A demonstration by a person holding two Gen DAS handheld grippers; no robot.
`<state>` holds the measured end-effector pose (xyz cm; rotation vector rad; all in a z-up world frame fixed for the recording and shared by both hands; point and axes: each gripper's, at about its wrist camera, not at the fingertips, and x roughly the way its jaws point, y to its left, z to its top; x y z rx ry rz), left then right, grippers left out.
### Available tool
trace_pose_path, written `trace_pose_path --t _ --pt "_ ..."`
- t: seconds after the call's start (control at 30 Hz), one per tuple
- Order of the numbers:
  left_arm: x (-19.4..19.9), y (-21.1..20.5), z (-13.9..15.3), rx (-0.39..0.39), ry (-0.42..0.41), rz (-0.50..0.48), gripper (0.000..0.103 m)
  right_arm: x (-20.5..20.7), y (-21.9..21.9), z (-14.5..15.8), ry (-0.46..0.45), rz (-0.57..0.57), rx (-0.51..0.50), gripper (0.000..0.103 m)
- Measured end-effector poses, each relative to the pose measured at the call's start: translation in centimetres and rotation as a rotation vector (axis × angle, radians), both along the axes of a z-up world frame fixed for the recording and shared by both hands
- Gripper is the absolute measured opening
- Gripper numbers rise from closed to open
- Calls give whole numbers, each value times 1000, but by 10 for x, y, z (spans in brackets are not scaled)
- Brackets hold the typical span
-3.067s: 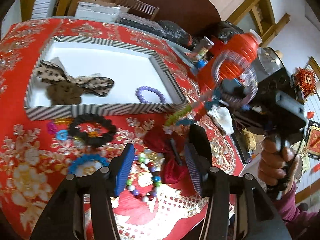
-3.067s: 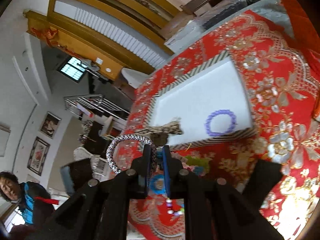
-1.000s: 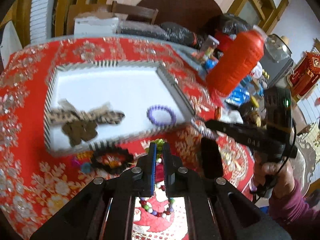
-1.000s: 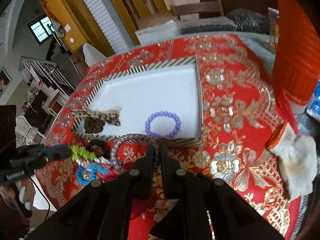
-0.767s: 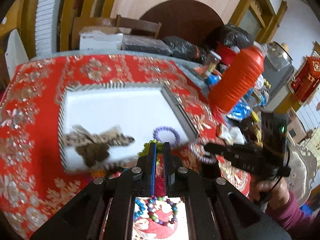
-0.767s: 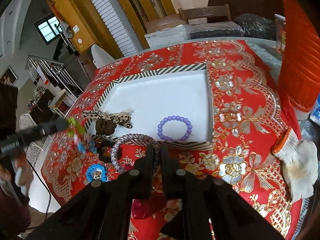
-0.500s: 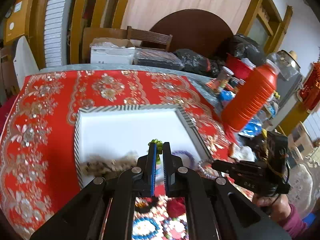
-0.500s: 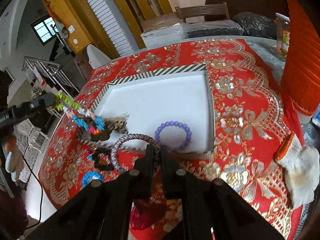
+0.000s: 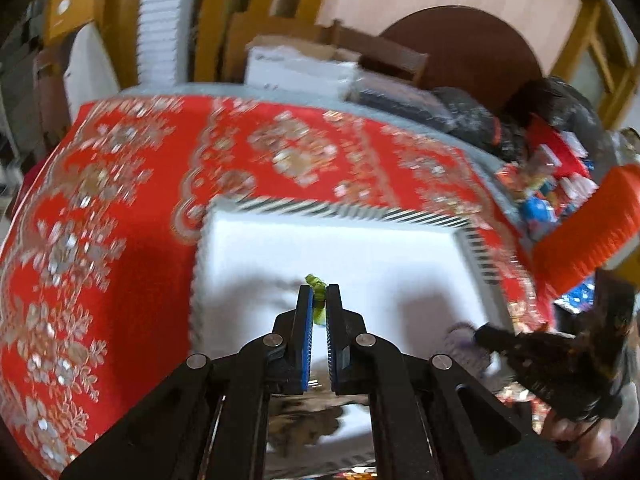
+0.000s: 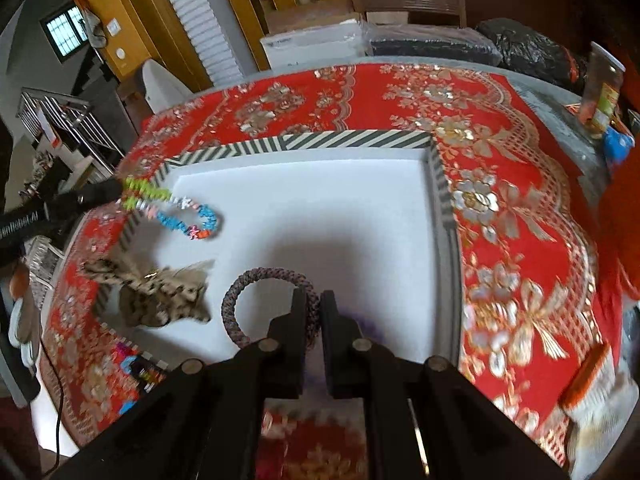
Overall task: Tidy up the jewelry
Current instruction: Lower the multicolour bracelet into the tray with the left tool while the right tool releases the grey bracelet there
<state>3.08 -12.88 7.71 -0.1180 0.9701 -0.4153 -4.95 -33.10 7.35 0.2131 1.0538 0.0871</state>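
A white tray point(image 10: 304, 140) with a striped rim lies on the red tablecloth. My left gripper point(image 9: 319, 300) is shut on the green end of a multicoloured bracelet point(image 9: 316, 284); in the right wrist view that bracelet point(image 10: 188, 216) dangles over the tray's left side from the left gripper point(image 10: 116, 190). My right gripper point(image 10: 314, 304) is shut on a grey braided ring bracelet point(image 10: 248, 292), held above the tray's near part. A leopard-print bow point(image 10: 156, 292) lies at the tray's near left. A purple bead bracelet point(image 10: 368, 328) shows only partly behind my right fingers.
Loose jewellery point(image 10: 136, 364) lies on the cloth before the tray's near left corner. An orange bottle point(image 9: 584, 228) stands right of the tray, with cluttered packets point(image 9: 548, 184) behind it. A white glove point(image 10: 600, 396) rests at the near right. Boxes and a chair point(image 10: 408, 0) stand beyond the table.
Both grippers have moved forward from the near cloth to above the tray, each carrying its bracelet. The multicoloured bracelet now hangs over the tray's left side.
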Motion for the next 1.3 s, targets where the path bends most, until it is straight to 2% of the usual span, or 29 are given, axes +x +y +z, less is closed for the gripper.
trace_pose_path --t 0.13,0.27,0.33,0.37,0.4,0.47,0.53,0.7,0.83,1.13,1.3 --pt "1 15 -21 19 37 29 0 19 9 -15 20 3 -16 7" --pt "-2 25 -26 12 32 58 0 28 19 -27 37 18 -50 7" --pt "-2 26 -27 4 34 58 9 29 20 -31 41 14 -42 8" --pt "-2 27 -27 2 36 62 19 29 19 -33 44 12 -35 9" --pt "-2 28 -27 0 36 66 25 28 19 -33 43 9 -27 10" --pt "-5 30 -24 -1 28 68 25 26 18 -31 37 8 -7 20" --pt "-8 31 -21 7 16 74 26 21 15 -27 28 0 10 25" --pt "-23 30 -8 30 -24 76 26 8 11 -16 12 -11 37 28" --pt "-39 25 -2 46 -42 68 26 -8 11 -5 -4 -14 58 37" --pt "-77 11 7 90 -96 61 26 -55 5 17 -71 -42 68 39" --pt "-96 6 13 114 -129 64 26 -81 3 30 -105 -75 47 44"
